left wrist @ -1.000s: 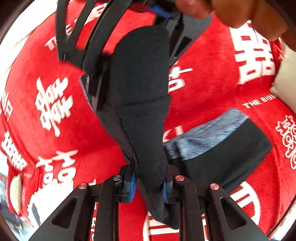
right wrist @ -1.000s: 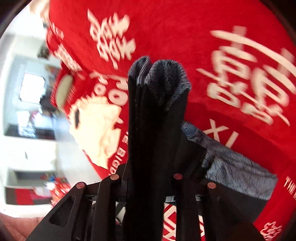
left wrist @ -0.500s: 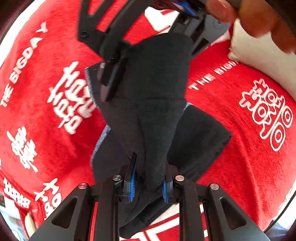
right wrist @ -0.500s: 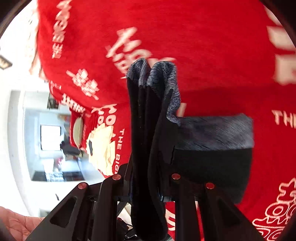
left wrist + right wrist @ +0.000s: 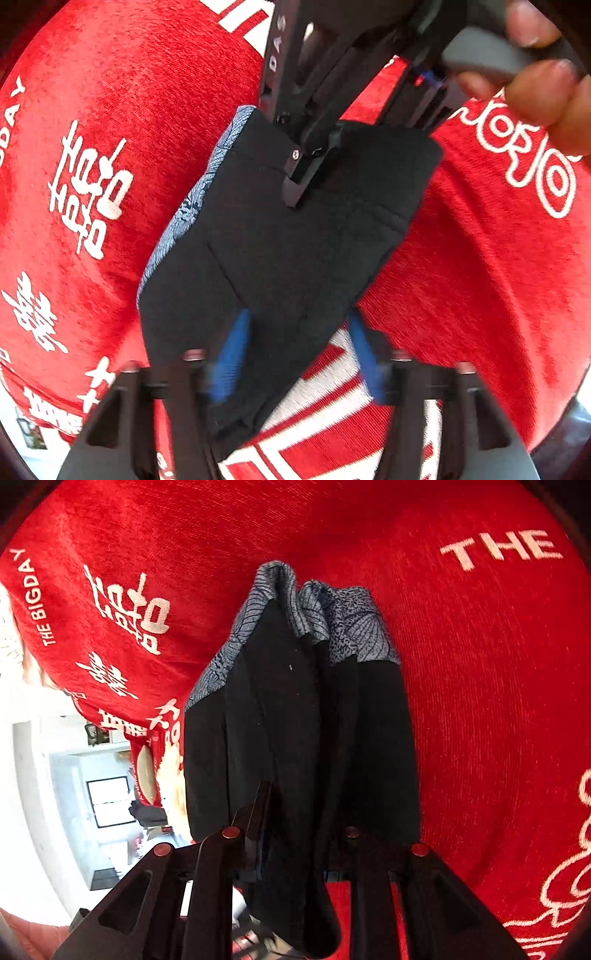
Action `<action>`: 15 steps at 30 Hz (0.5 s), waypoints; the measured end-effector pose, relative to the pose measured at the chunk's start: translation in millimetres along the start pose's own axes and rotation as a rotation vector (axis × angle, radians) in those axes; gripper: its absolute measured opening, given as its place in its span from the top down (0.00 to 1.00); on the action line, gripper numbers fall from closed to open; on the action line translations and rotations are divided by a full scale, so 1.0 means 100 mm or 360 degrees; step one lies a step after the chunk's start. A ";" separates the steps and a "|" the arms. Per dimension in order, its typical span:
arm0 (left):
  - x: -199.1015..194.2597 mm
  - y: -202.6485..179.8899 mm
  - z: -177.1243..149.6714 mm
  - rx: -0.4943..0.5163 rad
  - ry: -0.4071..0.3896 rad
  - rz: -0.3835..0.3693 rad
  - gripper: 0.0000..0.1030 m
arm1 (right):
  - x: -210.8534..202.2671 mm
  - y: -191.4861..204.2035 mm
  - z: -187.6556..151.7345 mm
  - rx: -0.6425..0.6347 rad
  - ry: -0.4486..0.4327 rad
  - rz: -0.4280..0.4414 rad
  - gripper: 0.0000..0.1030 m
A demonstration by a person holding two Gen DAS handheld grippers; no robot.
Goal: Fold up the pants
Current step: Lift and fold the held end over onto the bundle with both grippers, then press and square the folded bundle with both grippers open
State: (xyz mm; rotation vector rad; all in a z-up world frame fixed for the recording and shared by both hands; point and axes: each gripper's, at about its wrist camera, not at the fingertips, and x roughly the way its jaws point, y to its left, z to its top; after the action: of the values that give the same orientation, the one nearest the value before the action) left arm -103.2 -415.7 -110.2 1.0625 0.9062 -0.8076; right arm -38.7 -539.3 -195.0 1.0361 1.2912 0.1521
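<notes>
The black pants (image 5: 288,236) with a grey-blue patterned waistband (image 5: 192,206) lie folded on the red cloth. My left gripper (image 5: 299,354) hangs over their near edge. Its jaws are opening, and the blue pads (image 5: 231,354) stand apart from the fabric between them. My right gripper (image 5: 317,155) reaches in from the top of the left wrist view, held by a hand (image 5: 535,85), and grips the far edge of the fold. In the right wrist view the right gripper (image 5: 295,830) is shut on bunched layers of the pants (image 5: 295,720), with the waistband (image 5: 332,627) at the far end.
A red blanket (image 5: 480,277) with white characters and lettering covers the whole surface. It has a white printed patch (image 5: 325,391) near the left gripper. Past the blanket's left edge in the right wrist view is a room with a window (image 5: 110,801).
Both grippers came down and laid the hanging pants flat over the lower layer on the blanket. The left pads, shut on the fabric before, have spread apart. The right grip is unchanged.
</notes>
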 end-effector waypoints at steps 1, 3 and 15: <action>-0.04 0.01 -0.02 -0.0004 -0.0002 -0.0015 0.40 | 0.01 0.04 0.00 -0.0022 -0.0002 -0.0038 0.78; -0.12 0.04 -0.09 -0.0017 0.0009 -0.0037 0.40 | -0.01 0.07 0.01 -0.0041 -0.0005 -0.0088 0.76; 0.07 1.51 -0.48 -0.0826 0.0187 -0.0221 0.40 | -0.33 0.33 -0.24 -0.0151 -0.0092 -0.0696 0.56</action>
State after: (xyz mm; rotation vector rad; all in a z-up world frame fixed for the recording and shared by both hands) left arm 22.5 -327.4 -72.0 0.5999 1.2190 -0.5787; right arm -55.2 -528.3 -146.2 0.6537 1.4130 -0.1476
